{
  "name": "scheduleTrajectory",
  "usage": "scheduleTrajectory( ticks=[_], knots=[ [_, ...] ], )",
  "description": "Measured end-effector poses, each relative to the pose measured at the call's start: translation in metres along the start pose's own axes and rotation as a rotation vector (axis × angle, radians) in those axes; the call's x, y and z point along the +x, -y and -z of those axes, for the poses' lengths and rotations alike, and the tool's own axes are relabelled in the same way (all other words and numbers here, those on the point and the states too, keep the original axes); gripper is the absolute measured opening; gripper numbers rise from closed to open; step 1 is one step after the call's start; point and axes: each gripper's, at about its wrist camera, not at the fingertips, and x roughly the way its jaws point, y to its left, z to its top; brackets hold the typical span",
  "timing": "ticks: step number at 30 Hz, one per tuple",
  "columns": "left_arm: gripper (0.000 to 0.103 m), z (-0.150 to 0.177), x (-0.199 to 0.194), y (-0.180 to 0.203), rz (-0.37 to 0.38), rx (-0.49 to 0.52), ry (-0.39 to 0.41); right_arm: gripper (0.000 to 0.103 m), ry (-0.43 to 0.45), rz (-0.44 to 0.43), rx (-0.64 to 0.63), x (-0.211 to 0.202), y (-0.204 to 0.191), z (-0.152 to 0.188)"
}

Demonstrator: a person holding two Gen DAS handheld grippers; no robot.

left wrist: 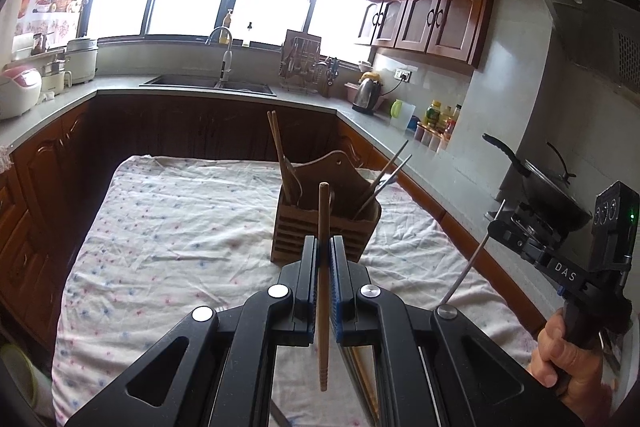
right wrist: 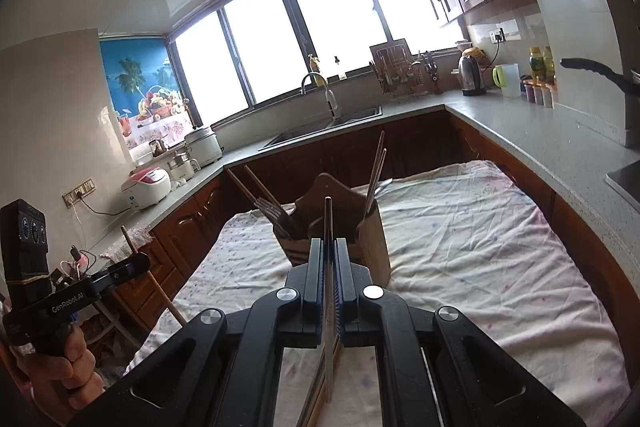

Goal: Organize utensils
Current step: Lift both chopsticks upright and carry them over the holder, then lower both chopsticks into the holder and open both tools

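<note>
A wooden utensil holder (left wrist: 296,227) stands on the cloth-covered table (left wrist: 180,219). Wooden chopsticks (left wrist: 275,135) lean in its left slot and metal chopsticks (left wrist: 390,173) in its right. My left gripper (left wrist: 324,241) is shut on one wooden chopstick (left wrist: 323,307), held upright just short of the holder. At the right, my right gripper (left wrist: 495,227) grips a metal chopstick (left wrist: 468,267). In the right wrist view the right gripper (right wrist: 328,243) is shut on that metal chopstick (right wrist: 328,219), in front of the holder (right wrist: 374,239), which also has forks (right wrist: 272,211) in it. The left gripper (right wrist: 142,262) shows at left.
Grey counters wrap around the table on three sides, with a sink (left wrist: 208,83) at the back, a kettle (left wrist: 367,93) and bottles (left wrist: 438,115) at the right, and a wok (left wrist: 548,187) on the stove. A rice cooker (right wrist: 146,187) sits on the left counter. A hand (left wrist: 568,351) holds each gripper's handle.
</note>
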Motion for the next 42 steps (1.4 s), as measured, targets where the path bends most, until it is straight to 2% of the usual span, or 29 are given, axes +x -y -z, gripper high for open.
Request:
scheduleTrajectory(
  ticks=[8, 17, 22, 32, 42],
  knots=[
    [0.004, -0.029, 0.021, -0.006, 0.007, 0.005, 0.07, 0.004, 0.078, 0.004, -0.011, 0.019, 0.0, -0.038],
    [0.004, -0.067, 0.042, -0.011, 0.027, 0.037, 0.211, 0.004, 0.189, 0.029, -0.027, 0.042, 0.002, -0.086],
    [0.004, -0.084, 0.07, -0.013, 0.04, 0.041, 0.254, 0.004, 0.213, 0.04, -0.054, 0.062, -0.001, -0.101],
    [0.004, -0.082, 0.129, -0.026, 0.019, 0.008, 0.297, 0.004, 0.183, 0.06, -0.055, 0.101, 0.006, -0.088],
    [0.004, -0.046, 0.172, -0.025, -0.019, -0.036, 0.308, 0.004, 0.166, 0.09, -0.016, 0.126, 0.016, -0.056]
  ],
)
